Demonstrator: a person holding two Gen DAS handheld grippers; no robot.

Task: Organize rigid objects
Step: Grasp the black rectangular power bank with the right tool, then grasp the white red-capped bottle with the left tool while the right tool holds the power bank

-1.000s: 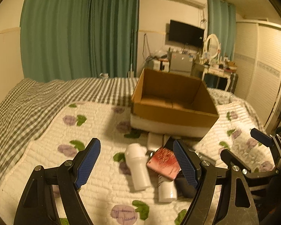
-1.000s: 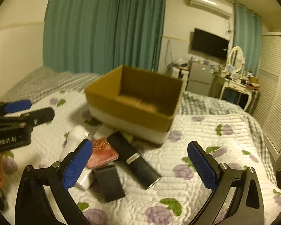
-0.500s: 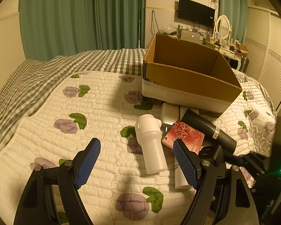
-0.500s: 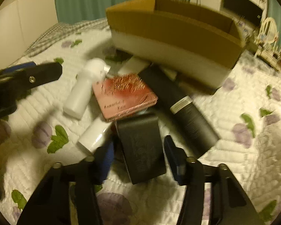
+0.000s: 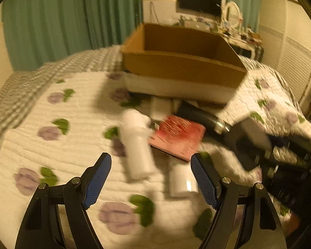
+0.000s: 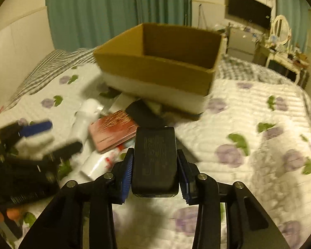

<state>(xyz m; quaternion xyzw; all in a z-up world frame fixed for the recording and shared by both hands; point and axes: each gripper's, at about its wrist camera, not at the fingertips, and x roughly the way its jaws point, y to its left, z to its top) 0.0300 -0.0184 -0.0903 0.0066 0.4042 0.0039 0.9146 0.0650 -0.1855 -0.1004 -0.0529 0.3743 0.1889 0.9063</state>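
Observation:
My right gripper is shut on a black rectangular block and holds it above the quilt, in front of an open cardboard box; the block also shows in the left wrist view. My left gripper is open and empty, just short of a white bottle. A red box, a black tube and a second white bottle lie in a pile in front of the cardboard box.
The pile lies on a white quilt with purple flowers over a checked blanket. Green curtains, a wall TV, a cluttered dresser and a wardrobe stand behind the bed.
My right gripper has closed on the black block and lifted it off the pile. My left gripper has moved a little closer to the white bottle and stayed open.

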